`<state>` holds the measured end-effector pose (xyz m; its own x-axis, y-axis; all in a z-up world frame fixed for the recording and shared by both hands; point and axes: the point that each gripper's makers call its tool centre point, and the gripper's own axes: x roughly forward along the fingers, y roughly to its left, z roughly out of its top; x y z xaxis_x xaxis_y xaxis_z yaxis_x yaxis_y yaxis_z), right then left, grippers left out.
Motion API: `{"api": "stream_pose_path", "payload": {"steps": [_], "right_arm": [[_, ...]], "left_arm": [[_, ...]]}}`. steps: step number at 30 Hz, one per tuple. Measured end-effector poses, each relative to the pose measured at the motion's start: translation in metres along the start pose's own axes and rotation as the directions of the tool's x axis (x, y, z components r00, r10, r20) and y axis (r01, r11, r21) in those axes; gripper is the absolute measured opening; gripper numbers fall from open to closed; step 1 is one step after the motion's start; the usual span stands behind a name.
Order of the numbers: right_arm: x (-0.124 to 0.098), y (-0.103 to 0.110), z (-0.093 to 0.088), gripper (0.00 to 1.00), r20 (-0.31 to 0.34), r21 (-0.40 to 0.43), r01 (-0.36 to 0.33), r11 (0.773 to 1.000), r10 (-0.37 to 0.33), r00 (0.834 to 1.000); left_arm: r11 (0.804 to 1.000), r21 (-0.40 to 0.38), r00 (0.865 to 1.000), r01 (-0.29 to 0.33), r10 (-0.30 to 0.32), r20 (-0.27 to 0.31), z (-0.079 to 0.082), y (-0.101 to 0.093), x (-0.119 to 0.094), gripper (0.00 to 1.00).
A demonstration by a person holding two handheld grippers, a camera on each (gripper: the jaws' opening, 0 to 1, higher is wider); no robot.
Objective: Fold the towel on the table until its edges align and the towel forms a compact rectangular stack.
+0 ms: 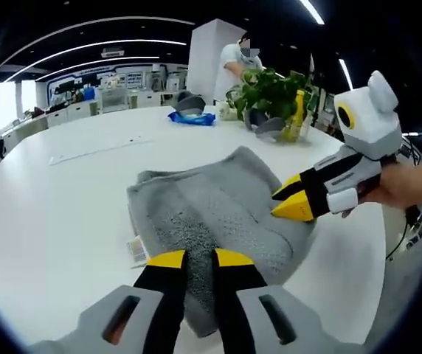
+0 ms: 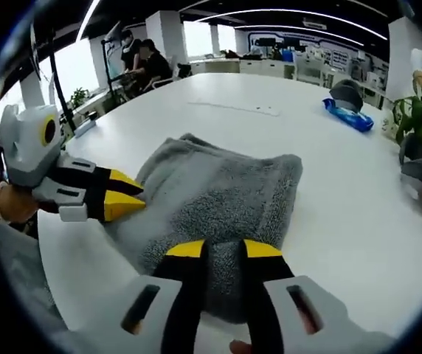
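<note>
The grey towel (image 1: 211,214) lies on the white desk (image 1: 56,214), toward the desk's near edge, already doubled into a thick, roughly rectangular pad with more than one layer showing along its sides. It is not yet a tidy stack: in the right gripper view the towel (image 2: 218,199) has a rounded, slumping near end, and in the left gripper view one layer's edge sits inset from the layer beneath, so the edges are not aligned. A small white tag (image 1: 138,251) pokes out at one side. The left gripper (image 1: 194,259) sits low at one end of the towel, its yellow-tipped jaws a narrow gap apart with towel showing between them; whether they pinch the cloth I cannot tell. The right gripper (image 2: 225,249) sits likewise at the other end, jaws narrowly parted over the pile, grasp equally unclear. Each gripper also appears in the other's view, tips at the towel's side edge. My judgement: the main folds are done, and what remains is one more fold or a squaring of the edges. Farther across the desk lie a blue packet (image 1: 191,118) and a potted plant (image 1: 274,92), well apart from the towel.
</note>
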<state>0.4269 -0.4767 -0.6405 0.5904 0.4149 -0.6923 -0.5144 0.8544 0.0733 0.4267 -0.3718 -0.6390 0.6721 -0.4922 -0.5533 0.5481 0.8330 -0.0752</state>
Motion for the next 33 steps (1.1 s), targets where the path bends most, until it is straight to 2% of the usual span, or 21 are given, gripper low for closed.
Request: {"api": "stream_pose_path", "payload": {"steps": [12, 15, 18, 22, 23, 25, 29, 33], "right_arm": [[0.023, -0.020, 0.020, 0.11, -0.009, 0.010, 0.045, 0.999, -0.045, 0.999], [0.027, -0.023, 0.023, 0.11, -0.011, 0.006, 0.052, 0.999, -0.052, 0.999], [0.025, -0.023, 0.024, 0.11, -0.008, 0.009, 0.047, 0.999, -0.047, 0.999], [0.009, -0.024, 0.029, 0.13, 0.013, 0.066, 0.036, 0.997, -0.037, 0.999], [0.004, -0.025, 0.031, 0.11, 0.026, 0.090, 0.044, 0.995, -0.047, 0.999], [-0.009, -0.021, 0.037, 0.09, 0.064, 0.100, 0.030, 0.995, -0.036, 0.997], [-0.040, -0.007, 0.044, 0.21, 0.126, 0.111, 0.005, 0.994, -0.019, 0.992], [-0.069, 0.004, 0.047, 0.29, 0.192, 0.146, -0.022, 0.989, -0.007, 0.981]], "left_arm": [[0.998, 0.049, 0.999, -0.032, 0.032, -0.006, 0.018, 0.020, 0.026, 0.11], [0.998, 0.047, 0.999, -0.041, 0.041, 0.004, 0.021, 0.023, 0.029, 0.11], [0.998, 0.024, 0.998, -0.056, 0.056, -0.016, 0.022, 0.024, 0.028, 0.11], [0.998, -0.049, 0.999, -0.050, 0.049, -0.019, 0.030, 0.020, 0.016, 0.10], [0.994, -0.104, 1.000, -0.030, 0.030, 0.001, 0.035, 0.017, 0.009, 0.09], [0.988, -0.157, 0.999, -0.012, 0.019, 0.043, 0.046, 0.015, -0.002, 0.09], [0.984, -0.178, 0.985, 0.021, 0.010, 0.174, 0.073, 0.008, -0.036, 0.17], [0.981, -0.194, 0.977, 0.024, 0.018, 0.214, 0.076, 0.004, -0.065, 0.26]]}}
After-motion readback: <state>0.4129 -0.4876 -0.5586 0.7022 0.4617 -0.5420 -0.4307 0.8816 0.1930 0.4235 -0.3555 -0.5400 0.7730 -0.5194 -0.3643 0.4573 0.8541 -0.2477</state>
